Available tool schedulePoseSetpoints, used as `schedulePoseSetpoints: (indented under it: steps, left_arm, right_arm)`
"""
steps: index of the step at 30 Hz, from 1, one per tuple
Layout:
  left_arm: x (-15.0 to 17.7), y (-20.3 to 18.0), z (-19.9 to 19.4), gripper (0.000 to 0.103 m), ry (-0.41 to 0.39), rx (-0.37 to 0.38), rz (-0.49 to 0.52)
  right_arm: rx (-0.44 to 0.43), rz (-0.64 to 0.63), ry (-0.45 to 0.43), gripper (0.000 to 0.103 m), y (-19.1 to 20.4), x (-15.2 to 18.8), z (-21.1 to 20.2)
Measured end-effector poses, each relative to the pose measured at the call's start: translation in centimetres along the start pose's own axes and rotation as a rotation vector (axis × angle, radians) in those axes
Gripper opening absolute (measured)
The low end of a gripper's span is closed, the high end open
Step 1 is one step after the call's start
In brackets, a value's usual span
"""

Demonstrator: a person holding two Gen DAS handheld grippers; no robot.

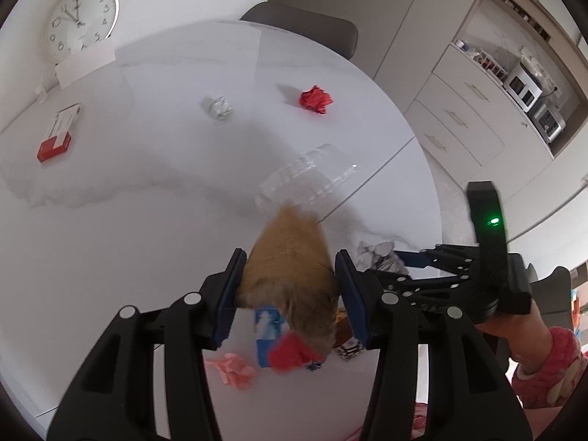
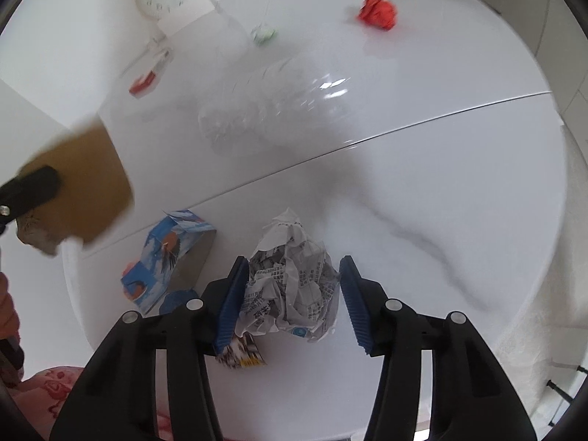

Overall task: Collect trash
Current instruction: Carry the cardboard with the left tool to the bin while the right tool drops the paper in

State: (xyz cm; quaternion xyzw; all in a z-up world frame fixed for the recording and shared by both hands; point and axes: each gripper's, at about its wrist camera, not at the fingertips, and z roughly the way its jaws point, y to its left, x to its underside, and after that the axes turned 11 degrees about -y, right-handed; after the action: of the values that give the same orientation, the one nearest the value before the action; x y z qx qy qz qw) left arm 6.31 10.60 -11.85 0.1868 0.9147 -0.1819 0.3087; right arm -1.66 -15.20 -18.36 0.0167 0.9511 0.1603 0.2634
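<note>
My left gripper [image 1: 290,279] is shut on a brown paper bag [image 1: 290,268] and holds it above the white table [image 1: 147,220]. The bag also shows at the left of the right wrist view [image 2: 81,187]. My right gripper [image 2: 290,294] is open around a crumpled newspaper ball [image 2: 290,286] on the table; its left pad touches the paper, its right pad stands just clear. That ball shows in the left wrist view [image 1: 375,253] beside the right gripper [image 1: 408,259].
A clear plastic container [image 1: 305,180] [image 2: 272,110], a red paper ball [image 1: 315,99] [image 2: 378,11], a blue carton [image 2: 165,257] [image 1: 268,330], a pink scrap [image 1: 231,369], a small wrapper [image 2: 240,352], a small clear wad [image 1: 218,107], a red box [image 1: 58,132] and a clock [image 1: 82,22] are around.
</note>
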Motion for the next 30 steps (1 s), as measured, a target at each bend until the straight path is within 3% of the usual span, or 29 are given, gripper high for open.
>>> schedulePoseSetpoints:
  steps: [10,21,30]
  left_arm:
    - [0.3,-6.4,1.2,0.045,-0.002,0.117,0.067]
    - [0.5,-10.5,2.0,0.044,0.004,0.122,0.131]
    - [-0.7,-10.9,1.8,0.044,-0.004,0.099,0.134]
  right_arm:
    - [0.093,0.144,-0.118,0.052,-6.7,4.7,-10.5]
    - [0.158,0.259,-0.125,0.052,-11.5,9.4,-13.2]
    - [0.151,0.271,-0.139,0.052,-12.3,10.3,-13.2]
